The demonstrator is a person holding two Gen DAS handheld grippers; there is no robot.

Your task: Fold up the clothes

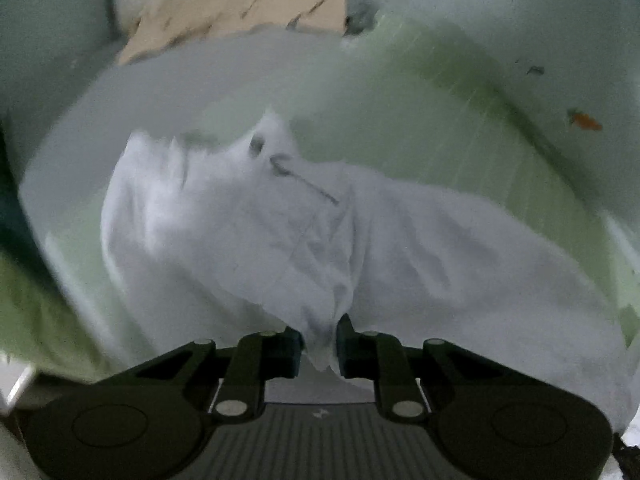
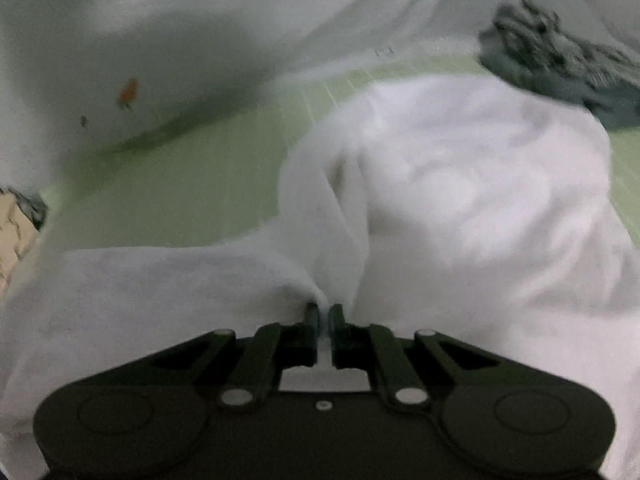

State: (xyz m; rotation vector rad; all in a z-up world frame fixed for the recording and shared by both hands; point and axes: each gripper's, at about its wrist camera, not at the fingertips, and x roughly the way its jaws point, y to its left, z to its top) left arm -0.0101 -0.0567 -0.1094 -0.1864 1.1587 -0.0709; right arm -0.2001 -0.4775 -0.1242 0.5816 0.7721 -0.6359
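Left wrist view: left gripper [image 1: 320,338] clenched on a bunched fold of white garment [image 1: 248,232], soft, creased cloth hanging over pale green striped sheet [image 1: 460,120]. Right gripper [image 2: 324,316] pinches the same white fabric, billowing, blurred. Dark knitted cloth [image 2: 560,60] lies beyond; tan crumpled fabric [image 1: 240,4] further off.

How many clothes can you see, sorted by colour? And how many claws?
White cloth: 1
Beige cloth: 1
Dark grey cloth: 1
Claws: 2, left claw and right claw, each pinching the white cloth
Total: 5
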